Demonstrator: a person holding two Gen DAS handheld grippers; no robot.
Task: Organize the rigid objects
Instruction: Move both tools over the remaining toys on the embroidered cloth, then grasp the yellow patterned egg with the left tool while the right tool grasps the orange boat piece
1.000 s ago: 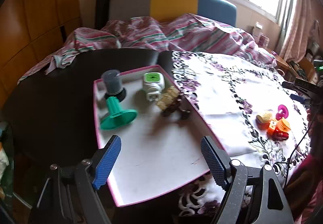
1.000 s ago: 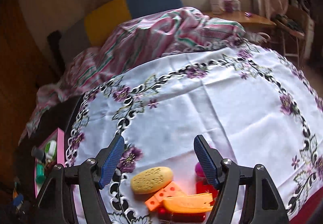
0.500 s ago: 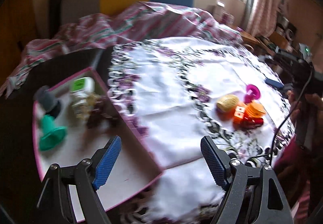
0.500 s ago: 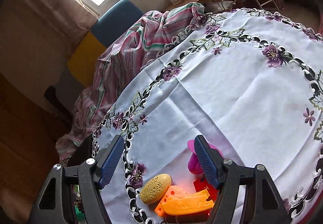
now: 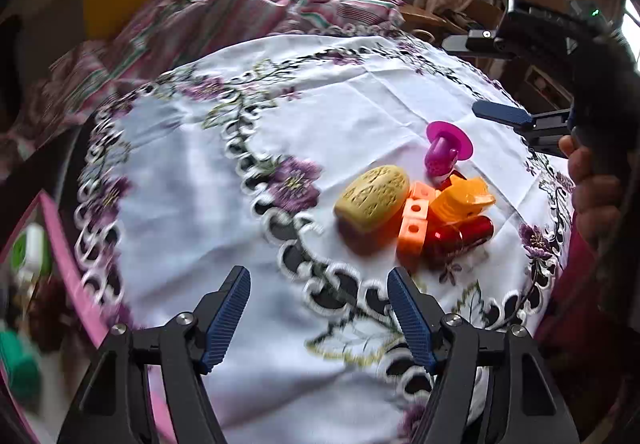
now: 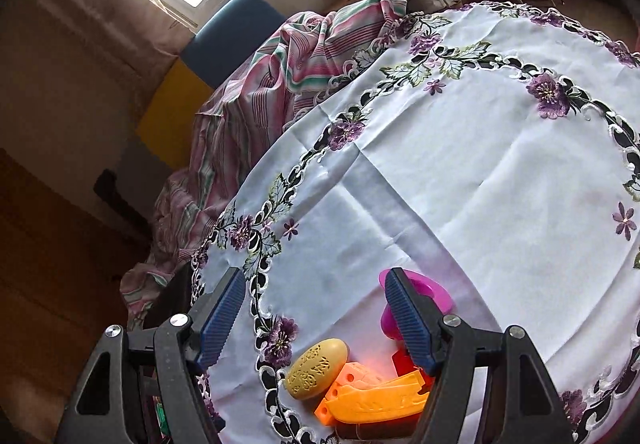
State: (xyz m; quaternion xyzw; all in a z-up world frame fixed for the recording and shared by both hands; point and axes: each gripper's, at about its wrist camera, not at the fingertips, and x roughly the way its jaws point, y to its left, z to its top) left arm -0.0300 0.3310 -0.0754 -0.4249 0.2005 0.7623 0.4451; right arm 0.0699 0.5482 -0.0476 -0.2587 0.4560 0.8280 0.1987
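A cluster of small toys lies on the embroidered tablecloth [image 5: 360,100]: a yellow oval block [image 5: 372,198], an orange holed brick [image 5: 416,220], an orange ridged piece [image 5: 464,200], a red cylinder [image 5: 460,236] and a magenta funnel-shaped piece [image 5: 444,148]. My left gripper [image 5: 318,310] is open and empty, short of the cluster and to its left. My right gripper [image 6: 316,316] is open and empty, hovering just above the same toys; the yellow block [image 6: 318,368], the orange piece [image 6: 376,400] and the magenta piece [image 6: 420,304] show between its fingers. It also shows in the left wrist view [image 5: 552,56].
A pink-rimmed tray [image 5: 68,256] at the far left holds a green-and-white gadget [image 5: 28,248], a teal piece [image 5: 16,368] and dark bits, all blurred. A striped blanket [image 6: 280,76] lies beyond the table. A hand [image 5: 592,196] holds the right gripper.
My left gripper has swung right, from over the tray to the tablecloth in front of the toy cluster. My right gripper has tilted and stays over the toys. Both stay open.
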